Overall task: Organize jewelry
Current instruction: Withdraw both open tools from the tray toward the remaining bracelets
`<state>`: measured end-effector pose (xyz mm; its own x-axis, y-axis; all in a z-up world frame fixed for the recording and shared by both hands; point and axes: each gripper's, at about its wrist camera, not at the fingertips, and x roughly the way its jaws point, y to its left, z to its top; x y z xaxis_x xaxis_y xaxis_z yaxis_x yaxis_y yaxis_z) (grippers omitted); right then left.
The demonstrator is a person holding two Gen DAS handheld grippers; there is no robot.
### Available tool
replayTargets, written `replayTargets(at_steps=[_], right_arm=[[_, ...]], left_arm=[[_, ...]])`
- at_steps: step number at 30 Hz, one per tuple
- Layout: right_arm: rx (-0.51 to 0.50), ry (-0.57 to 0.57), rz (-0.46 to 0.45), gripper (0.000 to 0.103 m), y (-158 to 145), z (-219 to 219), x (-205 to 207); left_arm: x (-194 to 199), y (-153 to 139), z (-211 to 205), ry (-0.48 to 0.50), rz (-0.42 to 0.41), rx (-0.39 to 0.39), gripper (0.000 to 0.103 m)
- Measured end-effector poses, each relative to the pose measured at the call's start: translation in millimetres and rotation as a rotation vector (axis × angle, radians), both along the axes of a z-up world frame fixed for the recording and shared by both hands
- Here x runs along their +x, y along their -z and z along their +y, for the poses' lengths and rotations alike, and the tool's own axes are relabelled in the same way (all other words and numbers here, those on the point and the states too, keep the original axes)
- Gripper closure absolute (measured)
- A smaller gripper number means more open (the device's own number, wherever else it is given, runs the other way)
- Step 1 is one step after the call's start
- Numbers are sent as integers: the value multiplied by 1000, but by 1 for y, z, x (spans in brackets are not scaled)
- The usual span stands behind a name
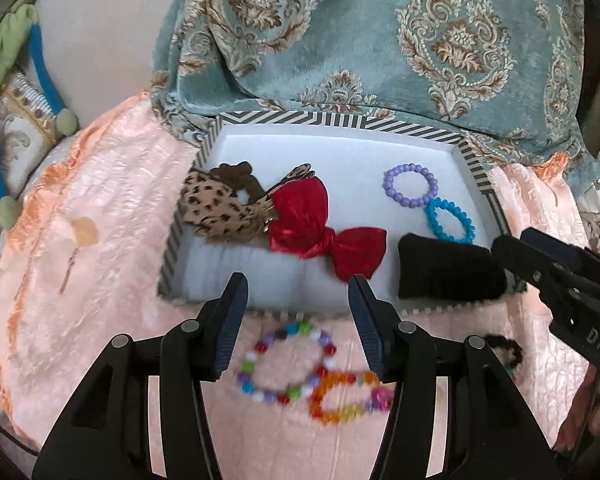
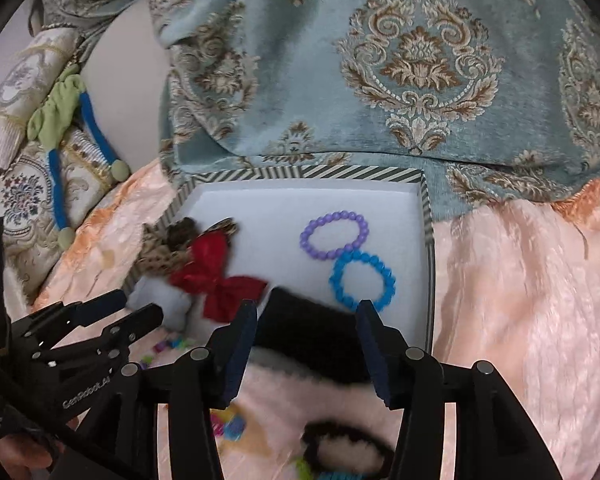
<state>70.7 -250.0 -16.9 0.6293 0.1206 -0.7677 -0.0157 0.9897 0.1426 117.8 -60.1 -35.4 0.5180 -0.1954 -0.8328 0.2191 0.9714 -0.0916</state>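
My left gripper (image 1: 298,300) gapes empty above the multicolored bead bracelet (image 1: 286,362); my right gripper (image 2: 306,326) stands open just short of the black scrunchie (image 2: 312,336) in the striped tray (image 2: 426,200).

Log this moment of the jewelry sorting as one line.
left gripper: open, empty | right gripper: open, empty | tray: bows, two bracelets, black band | cloth: two bead bracelets outside tray

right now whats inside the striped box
Inside the striped box: leopard-print bow, red bow, purple bead bracelet, blue bead bracelet, black fuzzy band. Anything beneath these is hidden.
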Motion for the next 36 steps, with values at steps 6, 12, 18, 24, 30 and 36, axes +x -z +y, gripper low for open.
replayTargets(at_steps=[6,12,18,24,30,36], right_arm=[[14,1,-49,37,-22,11,-38],[-5,1,-69,37,-34,13,-71],[-1,18,-50,37,-30,12,-96],[-2,20,-58,37,-33,15,-116],[5,28,-59,37,-37,15,-127],[5,32,-72,37,-41,12,-134]], left_arm=[[-28,-18,21,-13,6,-94,51],[-59,-32,40,-22,-14,-102,44],[-88,-38,49,-25,-37,-85,44],[-108,-45,44,-7,-74,-39,44],[-119,-51,41,3,-99,-28,43],[-123,-55,40,11,-106,-23,43]])
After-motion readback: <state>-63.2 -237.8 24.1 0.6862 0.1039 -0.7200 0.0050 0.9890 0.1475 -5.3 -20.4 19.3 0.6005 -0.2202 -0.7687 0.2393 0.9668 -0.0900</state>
